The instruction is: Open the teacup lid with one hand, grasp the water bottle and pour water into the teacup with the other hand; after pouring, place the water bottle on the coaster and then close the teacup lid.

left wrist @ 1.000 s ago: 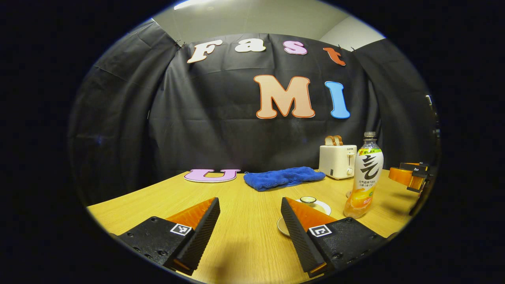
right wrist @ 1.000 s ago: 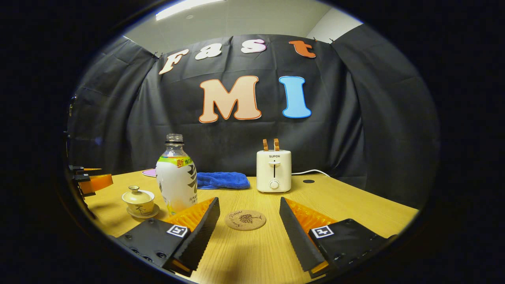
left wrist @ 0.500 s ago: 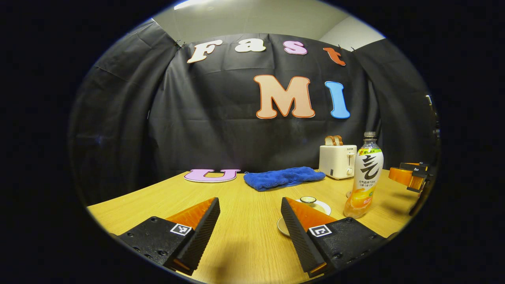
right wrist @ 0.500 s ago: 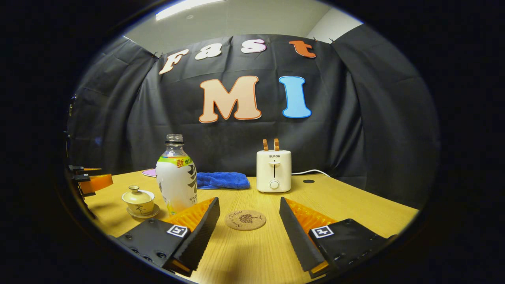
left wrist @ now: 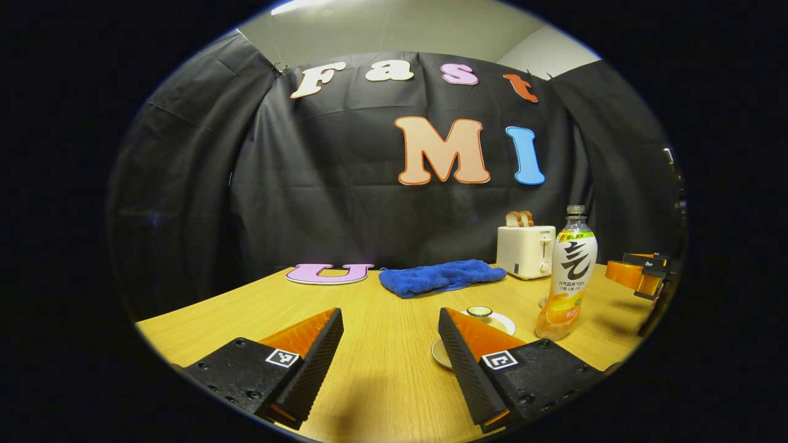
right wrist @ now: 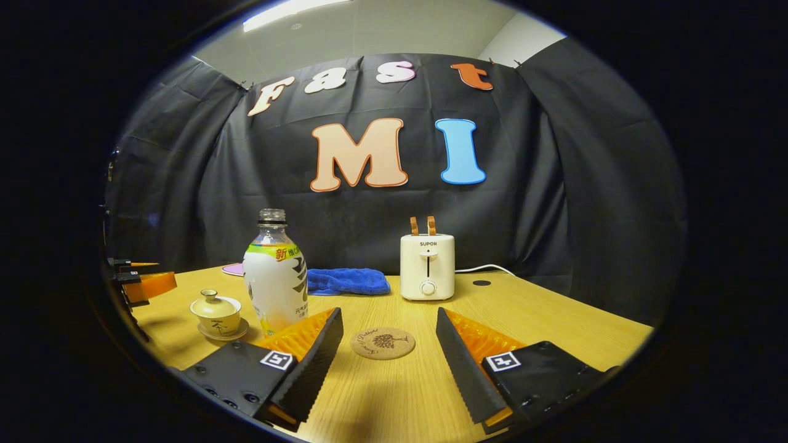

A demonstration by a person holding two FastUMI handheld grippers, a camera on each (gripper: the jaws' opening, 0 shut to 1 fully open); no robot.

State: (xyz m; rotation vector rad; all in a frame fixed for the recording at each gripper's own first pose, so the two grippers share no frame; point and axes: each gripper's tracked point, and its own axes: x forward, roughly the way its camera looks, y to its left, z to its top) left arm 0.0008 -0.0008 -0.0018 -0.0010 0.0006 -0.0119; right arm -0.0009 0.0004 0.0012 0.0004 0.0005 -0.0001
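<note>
A cream teacup [right wrist: 217, 314] with its lid on sits on a saucer at the left of the right gripper view. In the left gripper view my left gripper's right finger hides most of the teacup [left wrist: 480, 312]. The uncapped water bottle [right wrist: 275, 282] [left wrist: 567, 277] stands upright just right of the cup. A round cork coaster [right wrist: 383, 343] lies on the table between my right gripper's fingers, a little ahead. My left gripper [left wrist: 390, 326] is open, low over the table, left of the cup. My right gripper [right wrist: 389, 325] is open with nothing in it.
A cream toaster [right wrist: 427, 267] [left wrist: 526, 251] with bread stands at the back of the wooden table [right wrist: 554, 314]. A blue towel [left wrist: 441, 276] [right wrist: 348, 280] lies folded at the back. Each view catches the other gripper near its edge: left gripper [right wrist: 143, 284], right gripper [left wrist: 640, 273].
</note>
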